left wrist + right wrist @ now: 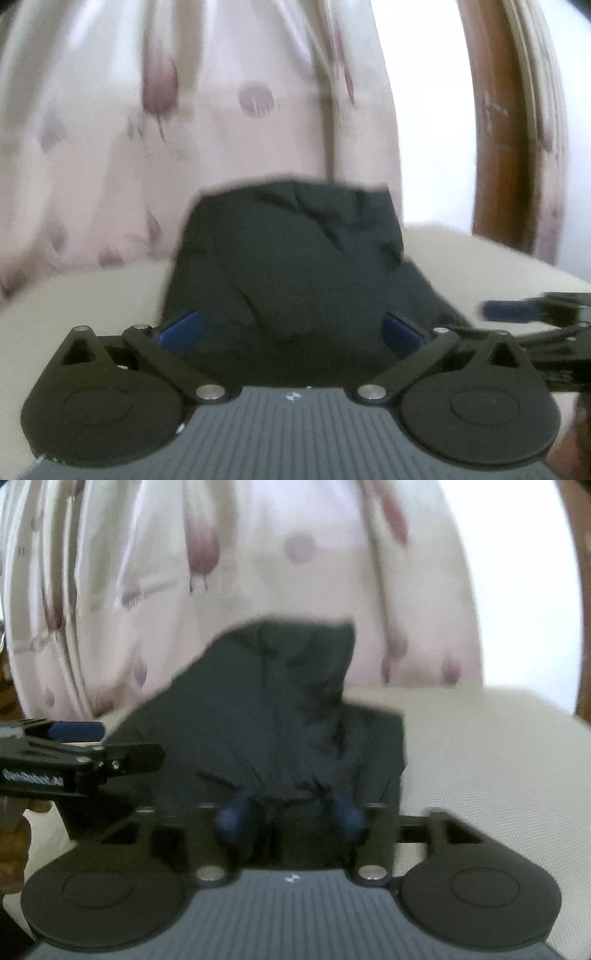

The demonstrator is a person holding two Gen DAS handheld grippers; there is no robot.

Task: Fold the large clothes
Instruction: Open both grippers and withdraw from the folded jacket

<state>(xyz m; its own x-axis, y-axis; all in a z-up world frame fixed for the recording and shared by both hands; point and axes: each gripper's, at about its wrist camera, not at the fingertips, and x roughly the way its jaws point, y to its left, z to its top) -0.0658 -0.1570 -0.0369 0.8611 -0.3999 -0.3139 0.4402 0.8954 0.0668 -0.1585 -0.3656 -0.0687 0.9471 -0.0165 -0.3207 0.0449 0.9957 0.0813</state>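
Note:
A dark, folded garment point(288, 258) lies on a cream padded surface point(92, 295), its far edge against a curtain. My left gripper point(291, 326) stands open and wide at the garment's near edge, its blue pads point(181, 328) on either side of the cloth without pressing it. In the right wrist view the same garment point(277, 709) rises in a rumpled heap. My right gripper point(290, 818) is open, with puckered cloth lying between its blurred blue pads point(232, 819). Each gripper shows at the edge of the other's view: the right gripper point(517, 310), the left gripper point(74, 731).
A pale curtain with purple flower prints point(166, 92) hangs right behind the garment. A brown wooden frame point(495, 129) stands at the back right. The cream surface point(480, 775) stretches to the right. A person's hand point(14, 849) holds the left gripper.

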